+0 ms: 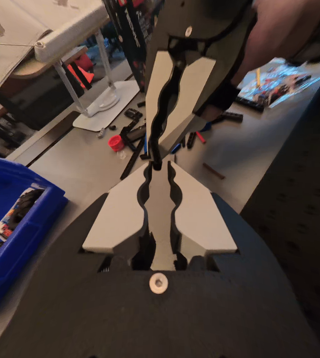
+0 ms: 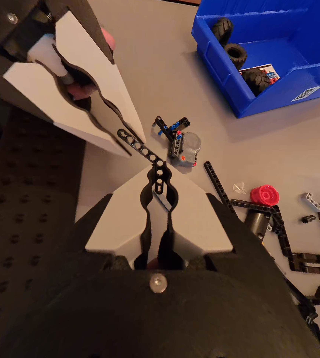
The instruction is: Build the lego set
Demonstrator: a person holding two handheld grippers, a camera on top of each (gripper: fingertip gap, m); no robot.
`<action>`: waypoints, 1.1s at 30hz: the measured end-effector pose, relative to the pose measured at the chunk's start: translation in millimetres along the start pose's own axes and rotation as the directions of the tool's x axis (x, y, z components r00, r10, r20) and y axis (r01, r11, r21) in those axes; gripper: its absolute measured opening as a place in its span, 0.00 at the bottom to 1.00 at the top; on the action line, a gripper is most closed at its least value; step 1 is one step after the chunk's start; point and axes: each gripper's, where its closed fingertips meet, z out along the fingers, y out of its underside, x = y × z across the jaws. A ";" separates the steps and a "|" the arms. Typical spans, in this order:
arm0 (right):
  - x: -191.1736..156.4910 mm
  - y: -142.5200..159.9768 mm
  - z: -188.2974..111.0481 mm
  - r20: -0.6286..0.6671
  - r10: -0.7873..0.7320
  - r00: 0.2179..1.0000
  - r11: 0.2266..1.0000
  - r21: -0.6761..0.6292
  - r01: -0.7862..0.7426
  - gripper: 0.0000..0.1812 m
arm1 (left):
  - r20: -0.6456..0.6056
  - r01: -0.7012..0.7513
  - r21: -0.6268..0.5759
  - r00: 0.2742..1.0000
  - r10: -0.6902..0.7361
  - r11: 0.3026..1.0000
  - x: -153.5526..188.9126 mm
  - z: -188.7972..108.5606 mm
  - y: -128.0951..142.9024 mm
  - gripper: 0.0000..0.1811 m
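Black holed beam (image 2: 156, 170) pinched in right tool (image 2: 159, 175), left tool (image 1: 160, 164) parted, at its far end.

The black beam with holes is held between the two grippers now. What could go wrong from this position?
1. The right gripper pinches only one end of the black beam, so the beam may pivot or slip if pushed.
2. The left gripper appears open at the far end; closing off-centre could knock the beam loose.
3. A dropped beam could land on the grey motor assembly beneath.
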 end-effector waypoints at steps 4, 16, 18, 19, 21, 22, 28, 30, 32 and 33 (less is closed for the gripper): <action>-6.6 4.0 7.1 0.025 0.001 1.000 0.999 -0.040 0.000 0.02 | 0.066 -0.054 -0.004 0.996 0.054 0.999 -0.7 -0.3 0.8 0.08; 11.5 0.5 14.9 0.017 0.012 1.000 0.999 -0.049 -0.011 0.18 | 0.190 0.036 -0.090 0.982 -0.019 0.995 -39.2 -14.8 31.0 0.03; 21.3 2.4 13.3 0.005 0.018 1.000 0.999 -0.049 -0.017 0.17 | 0.199 0.072 -0.118 0.979 -0.048 0.990 -52.4 -13.3 42.5 0.03; 24.7 2.7 13.5 0.003 0.010 1.000 0.999 -0.043 -0.010 0.15 | 0.203 0.085 -0.121 0.977 -0.059 0.989 -57.8 -12.3 46.0 0.03; 29.6 3.4 16.0 0.002 -0.003 1.000 0.999 -0.041 0.003 0.12 | 0.174 0.132 -0.124 0.979 -0.109 0.983 -61.5 -7.7 52.0 0.03; 30.3 3.6 18.4 0.008 -0.011 1.000 0.999 -0.044 0.012 0.11 | 0.181 0.136 -0.126 0.977 -0.113 0.983 -65.0 -6.3 54.7 0.03; 29.9 -5.1 36.2 0.051 -0.067 0.996 0.997 -0.038 0.069 0.06 | 0.143 0.135 -0.160 0.983 -0.113 0.978 -63.2 2.0 64.3 0.03; 31.8 -7.4 41.8 0.056 -0.082 0.995 0.996 -0.042 0.085 0.02 | 0.132 0.147 -0.157 0.983 -0.127 0.977 -63.7 3.6 65.5 0.03; 32.4 -8.8 46.3 0.076 -0.079 0.994 0.995 -0.049 0.082 0.02 | 0.115 0.164 -0.142 0.982 -0.149 0.976 -63.5 4.7 64.0 0.03; 33.1 -9.1 48.2 0.084 -0.076 0.994 0.995 -0.055 0.081 0.01 | 0.104 0.168 -0.149 0.983 -0.154 0.974 -62.9 5.4 65.6 0.03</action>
